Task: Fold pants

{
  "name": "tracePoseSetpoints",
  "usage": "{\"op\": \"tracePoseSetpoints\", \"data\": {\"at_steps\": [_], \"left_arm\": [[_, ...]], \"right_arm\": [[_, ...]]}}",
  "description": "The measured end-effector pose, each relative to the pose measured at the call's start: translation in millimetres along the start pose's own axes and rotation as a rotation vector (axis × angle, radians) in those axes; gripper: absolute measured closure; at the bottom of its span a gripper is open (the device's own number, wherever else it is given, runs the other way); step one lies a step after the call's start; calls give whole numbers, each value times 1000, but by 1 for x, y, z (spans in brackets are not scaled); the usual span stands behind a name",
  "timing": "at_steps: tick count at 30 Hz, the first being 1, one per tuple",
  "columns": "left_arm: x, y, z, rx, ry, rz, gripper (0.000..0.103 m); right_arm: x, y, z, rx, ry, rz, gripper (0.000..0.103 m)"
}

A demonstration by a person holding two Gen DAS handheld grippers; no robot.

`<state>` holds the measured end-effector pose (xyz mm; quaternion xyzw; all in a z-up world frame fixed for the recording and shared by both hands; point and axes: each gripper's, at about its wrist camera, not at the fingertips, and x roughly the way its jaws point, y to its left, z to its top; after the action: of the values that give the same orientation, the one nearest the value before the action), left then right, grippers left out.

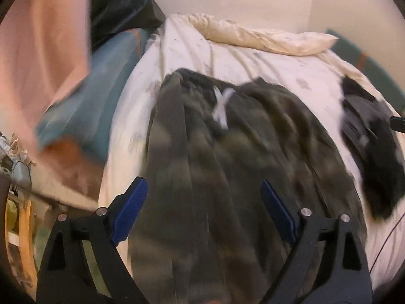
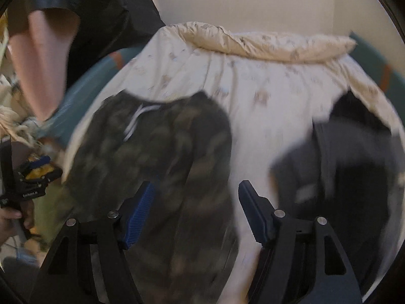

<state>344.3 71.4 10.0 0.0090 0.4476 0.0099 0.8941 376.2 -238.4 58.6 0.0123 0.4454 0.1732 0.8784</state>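
Camouflage pants (image 1: 227, 157) lie spread on the white bed cover (image 1: 265, 63), waistband and white drawstring (image 1: 221, 106) at the far end. My left gripper (image 1: 205, 190) hangs above the pants with its blue pads wide apart, holding nothing. In the right wrist view the same pants (image 2: 157, 167) lie to the left and my right gripper (image 2: 196, 192) stands open over their right edge, nothing between its pads. Both views are blurred by motion.
A dark grey and black garment (image 2: 341, 167) lies on the right of the bed (image 1: 367, 139). A rolled cream duvet (image 2: 265, 43) runs along the far edge by the wall. A person's arm (image 2: 48, 63) is at the left, their hand holding the other gripper (image 2: 27, 177).
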Motion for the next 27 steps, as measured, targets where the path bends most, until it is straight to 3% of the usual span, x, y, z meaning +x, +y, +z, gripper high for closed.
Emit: {"op": "tracePoseSetpoints", "data": {"at_steps": [5,8,13,17,18,20,21,23,27], "left_arm": [[-65,2,-100,-65,24,-76,12],[-90,5,-144,-100,60,-70,12],[-121,16,-213,-270,126,-160,12],[-112,9,-241,-303,140,-164,12],[-108,6,-242,-291,134,-149,12],[-105,-2,-242,-244,124,-118,12],[-104,-4,-241,-230,119,-121,12],[-105,-6,-243,-205,118,-107,12],[-102,-1,-243,-234,120,-114,12]], "right_arm": [[-26,-18,-121,156,86,20,31],[-28,-24,-170,192,140,-19,31],[-13,-38,-246,255,259,-89,36],[21,-49,-296,304,409,-84,48],[28,-49,-307,324,461,-64,61],[24,-42,-312,298,457,-44,92],[20,-39,-314,279,461,-36,100],[3,-38,-314,250,434,-63,101],[-23,-54,-322,312,386,-167,102]]}}
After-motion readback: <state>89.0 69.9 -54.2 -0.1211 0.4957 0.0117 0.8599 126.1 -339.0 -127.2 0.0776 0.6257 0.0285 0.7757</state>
